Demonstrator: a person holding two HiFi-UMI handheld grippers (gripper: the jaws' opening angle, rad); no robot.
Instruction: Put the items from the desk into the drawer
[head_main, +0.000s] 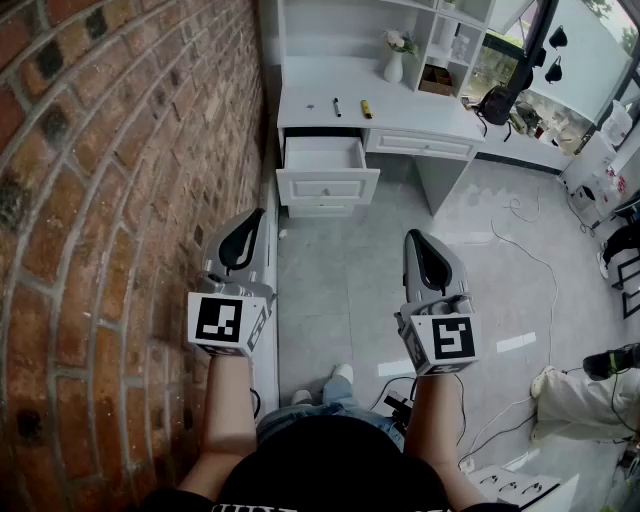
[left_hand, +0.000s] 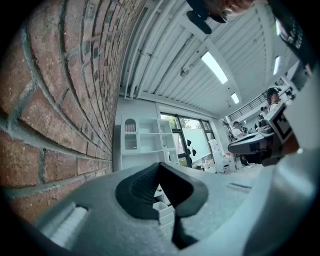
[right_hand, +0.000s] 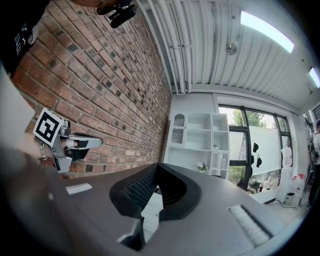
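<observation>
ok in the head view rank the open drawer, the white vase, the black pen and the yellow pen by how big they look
1. open drawer
2. white vase
3. black pen and yellow pen: they look about alike, too close to rank.

Our left gripper (head_main: 252, 222) and right gripper (head_main: 414, 242) were of matt grey plastic, and their jaws were lined with black, ribbed, rubbery-looking pads (right_hand: 140, 189). Left of the jaws we saw the brick wall (head_main: 110, 180), rough and matt. Ahead of them, the table (head_main: 410, 112) and its drawer (head_main: 326, 186) looked smooth, white and painted. The floor (head_main: 340, 290) below the jaws was smooth grey with a dull sheen.
</observation>
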